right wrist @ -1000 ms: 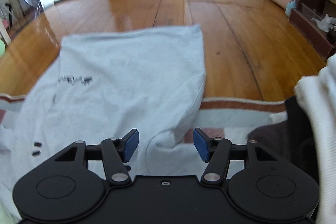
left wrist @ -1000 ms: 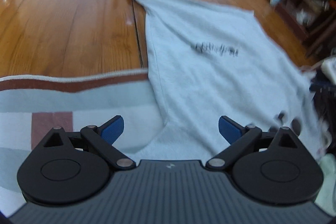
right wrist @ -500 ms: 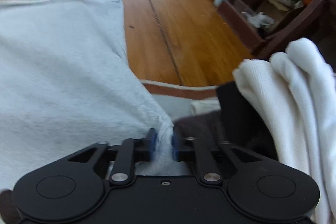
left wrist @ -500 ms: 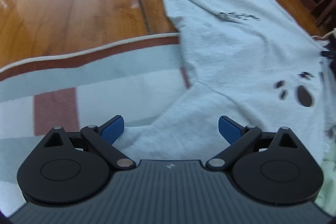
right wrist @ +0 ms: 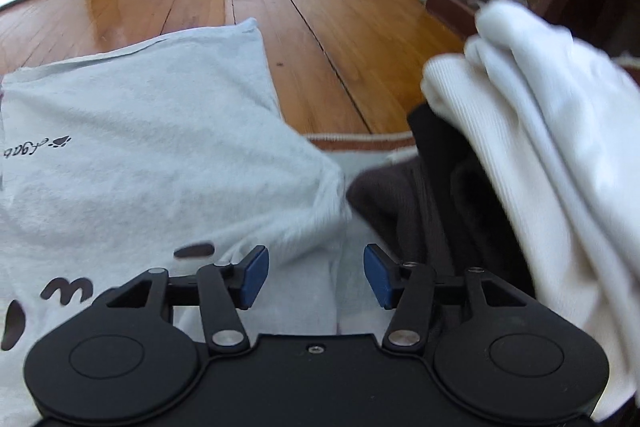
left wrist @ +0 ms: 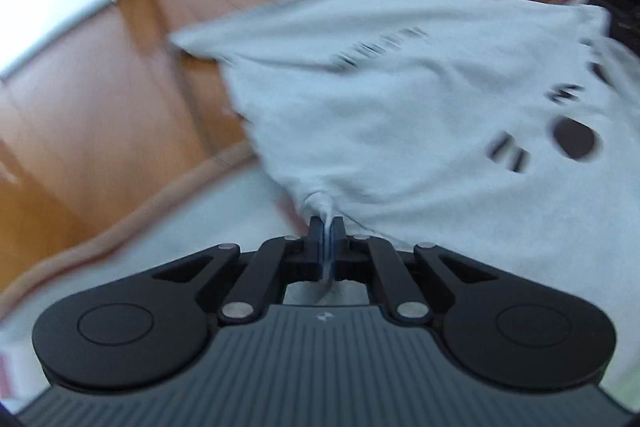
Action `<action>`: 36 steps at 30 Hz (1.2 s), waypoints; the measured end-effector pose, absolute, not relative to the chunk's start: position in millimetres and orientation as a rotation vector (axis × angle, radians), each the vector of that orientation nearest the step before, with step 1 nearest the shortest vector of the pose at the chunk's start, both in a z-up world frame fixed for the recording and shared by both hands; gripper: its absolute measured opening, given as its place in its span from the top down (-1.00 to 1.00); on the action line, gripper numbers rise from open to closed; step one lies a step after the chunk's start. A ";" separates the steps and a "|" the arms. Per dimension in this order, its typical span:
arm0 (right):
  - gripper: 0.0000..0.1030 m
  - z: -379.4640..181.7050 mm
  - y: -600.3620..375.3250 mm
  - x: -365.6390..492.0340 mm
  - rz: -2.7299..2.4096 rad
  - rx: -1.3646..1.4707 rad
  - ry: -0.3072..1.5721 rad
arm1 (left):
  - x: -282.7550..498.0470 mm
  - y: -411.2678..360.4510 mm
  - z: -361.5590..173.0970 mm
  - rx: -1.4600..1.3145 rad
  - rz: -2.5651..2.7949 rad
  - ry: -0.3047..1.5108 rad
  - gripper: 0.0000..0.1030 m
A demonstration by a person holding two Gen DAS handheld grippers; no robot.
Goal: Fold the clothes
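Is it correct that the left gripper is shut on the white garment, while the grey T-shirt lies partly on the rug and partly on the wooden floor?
Not quite. The left gripper is shut on a pinched edge of the grey T-shirt, not the white garment; the left wrist view shows this. The rest holds: the T-shirt lies partly on the rug and partly on the wooden floor.

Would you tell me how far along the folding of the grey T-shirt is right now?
Done: the grey T-shirt lies spread flat, no fold yet. In hand: the left gripper is pinching its edge; the right gripper is opening with cloth between its pads, not clamped. Left: every fold, plus the white garments beside it.
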State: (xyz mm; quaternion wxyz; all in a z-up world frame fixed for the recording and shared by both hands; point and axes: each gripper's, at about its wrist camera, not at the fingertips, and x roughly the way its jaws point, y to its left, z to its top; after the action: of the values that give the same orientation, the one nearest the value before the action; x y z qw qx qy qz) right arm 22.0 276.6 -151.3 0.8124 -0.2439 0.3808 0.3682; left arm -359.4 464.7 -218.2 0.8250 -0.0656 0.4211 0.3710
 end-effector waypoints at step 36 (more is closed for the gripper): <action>0.86 -150.0 184.1 -39.2 0.801 -0.431 0.960 | -460.1 443.1 -224.2 -0.799 0.787 0.974 -0.44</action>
State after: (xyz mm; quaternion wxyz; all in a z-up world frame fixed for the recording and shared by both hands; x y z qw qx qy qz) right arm -39.2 184.1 -150.0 0.7891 -0.2001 0.4459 0.3721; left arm -460.1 443.1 -224.2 0.7368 -0.3636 0.4434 0.3583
